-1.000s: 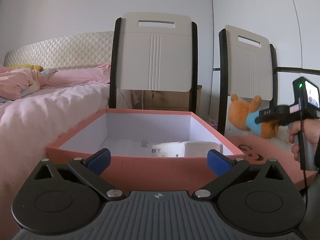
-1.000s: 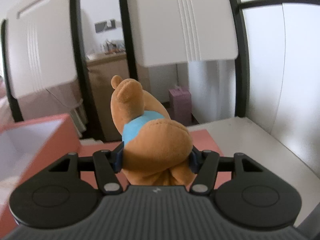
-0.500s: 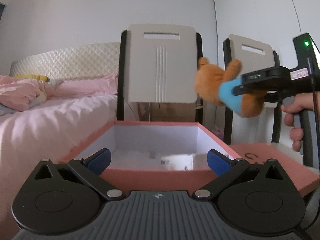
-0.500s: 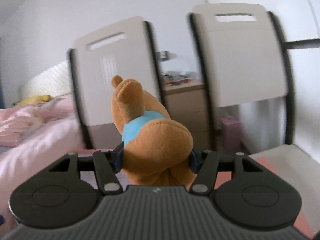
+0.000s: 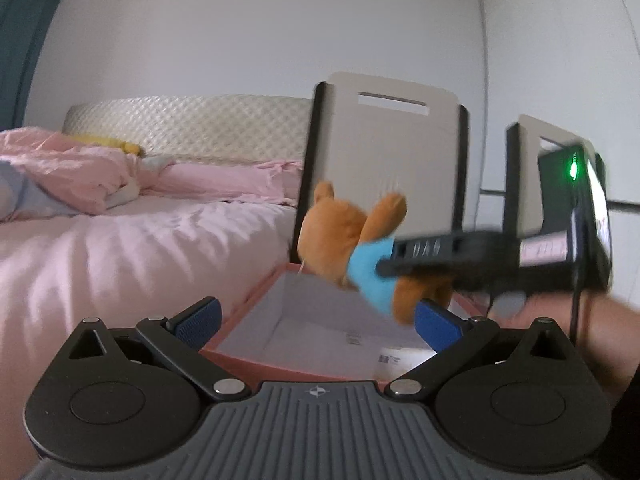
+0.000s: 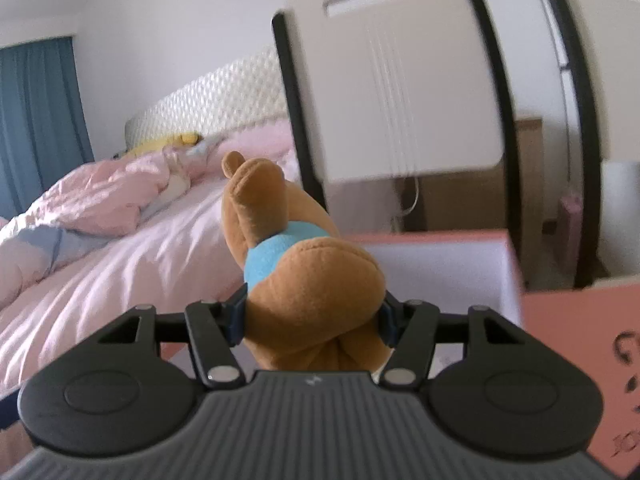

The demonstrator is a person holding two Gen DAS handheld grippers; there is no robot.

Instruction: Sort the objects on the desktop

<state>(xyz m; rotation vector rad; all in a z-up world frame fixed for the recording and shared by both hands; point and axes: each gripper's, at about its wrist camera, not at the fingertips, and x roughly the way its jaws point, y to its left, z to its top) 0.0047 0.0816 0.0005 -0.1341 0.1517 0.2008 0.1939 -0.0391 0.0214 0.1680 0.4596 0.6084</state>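
My right gripper is shut on a brown plush bear in a light blue shirt and holds it in the air over the open pink box. In the left wrist view the bear hangs above the box, gripped from the right by the right gripper. The box has a white inside with a white item lying in it. My left gripper is open and empty, just in front of the box's near wall.
The pink box lid lies to the right of the box. Two white chairs with black frames stand behind the box. A bed with pink bedding fills the left side.
The right gripper has carried the bear left and down, from beside the box to over its opening. The left gripper view has tilted and shifted left; its jaws stay open.
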